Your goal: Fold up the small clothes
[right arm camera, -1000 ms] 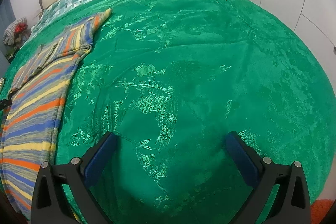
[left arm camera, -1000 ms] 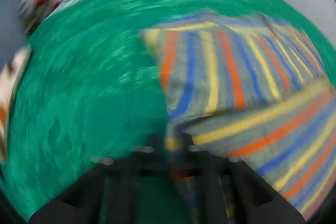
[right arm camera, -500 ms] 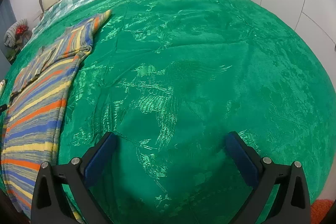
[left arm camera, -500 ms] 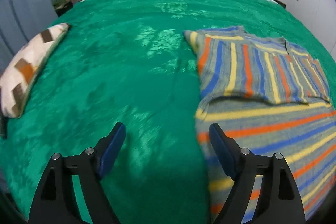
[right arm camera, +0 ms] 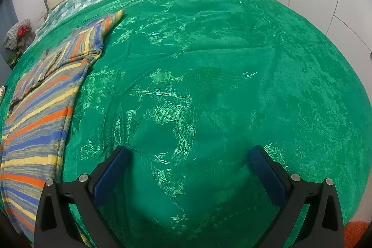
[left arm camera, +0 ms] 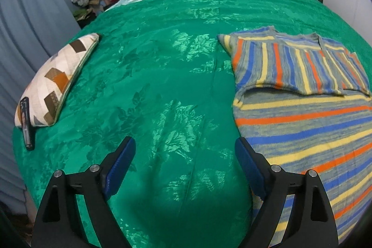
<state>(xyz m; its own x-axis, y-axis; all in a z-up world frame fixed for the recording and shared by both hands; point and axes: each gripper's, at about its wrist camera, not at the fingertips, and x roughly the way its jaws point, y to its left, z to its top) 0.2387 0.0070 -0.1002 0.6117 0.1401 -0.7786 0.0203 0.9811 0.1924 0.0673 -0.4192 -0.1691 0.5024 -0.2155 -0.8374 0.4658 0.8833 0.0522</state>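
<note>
With both sleeves laid across its chest, the sweater (left arm camera: 302, 113) lies flat on the bed (left arm camera: 162, 85), right of the left gripper (left arm camera: 183, 148) and left of the right gripper (right arm camera: 189, 155). Both grippers hang over bare bedspread, fingers wide and holding nothing, apart from the cloth. Judgement: sleeves in narrow the garment to a strip, ready for a hem-to-collar fold. A pillow (left arm camera: 55, 80) and remote (left arm camera: 26, 122) lie well clear at the bed's left edge.
</note>
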